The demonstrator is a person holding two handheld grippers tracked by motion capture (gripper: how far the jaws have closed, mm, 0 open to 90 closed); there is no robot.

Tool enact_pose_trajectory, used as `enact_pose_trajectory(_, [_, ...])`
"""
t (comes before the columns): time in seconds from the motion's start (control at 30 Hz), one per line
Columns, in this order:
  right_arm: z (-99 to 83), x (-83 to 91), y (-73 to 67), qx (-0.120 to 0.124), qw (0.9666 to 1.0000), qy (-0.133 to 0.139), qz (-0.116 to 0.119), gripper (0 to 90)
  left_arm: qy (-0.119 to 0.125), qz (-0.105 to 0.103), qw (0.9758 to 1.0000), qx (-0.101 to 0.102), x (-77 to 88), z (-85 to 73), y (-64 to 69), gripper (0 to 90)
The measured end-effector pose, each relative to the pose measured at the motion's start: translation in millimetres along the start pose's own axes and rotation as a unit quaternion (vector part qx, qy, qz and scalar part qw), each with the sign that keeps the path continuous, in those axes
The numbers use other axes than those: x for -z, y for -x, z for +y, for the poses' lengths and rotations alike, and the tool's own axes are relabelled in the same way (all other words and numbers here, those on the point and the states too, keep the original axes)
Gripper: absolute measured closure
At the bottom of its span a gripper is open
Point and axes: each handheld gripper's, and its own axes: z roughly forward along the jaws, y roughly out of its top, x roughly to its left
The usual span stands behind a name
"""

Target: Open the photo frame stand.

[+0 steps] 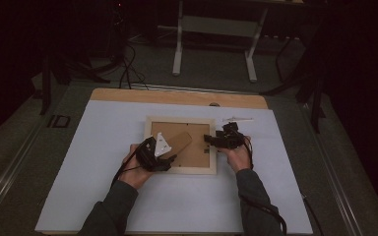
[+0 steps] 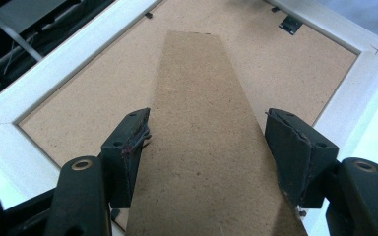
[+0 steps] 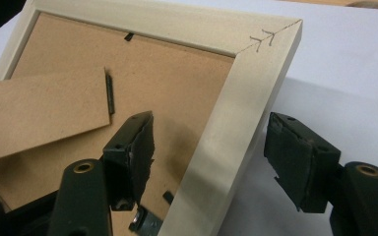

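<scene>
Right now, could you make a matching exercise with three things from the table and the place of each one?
Things:
1. picture frame
2. cardboard stand
3. white strip

Places:
A. between the open left gripper jaws
B. on the white sheet beyond the frame's far right corner
C. face down, its side rail between the open right gripper jaws

Pairs: 1-C, 2-A, 3-B

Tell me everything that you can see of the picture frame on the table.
The picture frame lies face down on the white table cover. Its rim looks like pale wood, with stapled mitred corners. A brown fibreboard back fills it, with small dark clips at the edges. A brown stand flap is hinged to the back and passes between the open jaws of the left hand-held gripper. The right hand-held gripper straddles one rim side, jaws open.
</scene>
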Motion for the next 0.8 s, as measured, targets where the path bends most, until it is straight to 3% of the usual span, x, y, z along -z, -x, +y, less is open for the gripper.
enact_pose_trajectory(0.2, [3.0,-5.5,7.3,-0.019,0.9996,-0.004,0.019,34.1,0.008,0.003,0.9999,-0.009,1.5,-1.0,0.8,37.3])
enact_pose_trajectory(0.3, [1.8,-8.2,13.2,-0.036,0.9982,-0.006,0.047,36.5,0.018,0.005,0.9997,-0.015,3.0,-1.3,1.9,37.2])
enact_pose_trajectory(0.37, [1.4,-8.2,13.4,-0.037,0.9979,0.001,0.053,36.5,0.022,0.001,0.9997,-0.015,4.5,-1.6,0.9,37.2])
enact_pose_trajectory(0.6, [-2.8,-1.7,18.5,-0.062,0.9943,0.029,0.081,47.6,0.032,-0.009,0.9994,-0.006,9.1,-3.8,-5.5,37.1])
enact_pose_trajectory(0.8, [-3.4,2.0,20.5,-0.072,0.9932,0.039,0.083,56.8,0.034,-0.006,0.9994,-0.001,10.3,-5.6,-9.1,37.0])
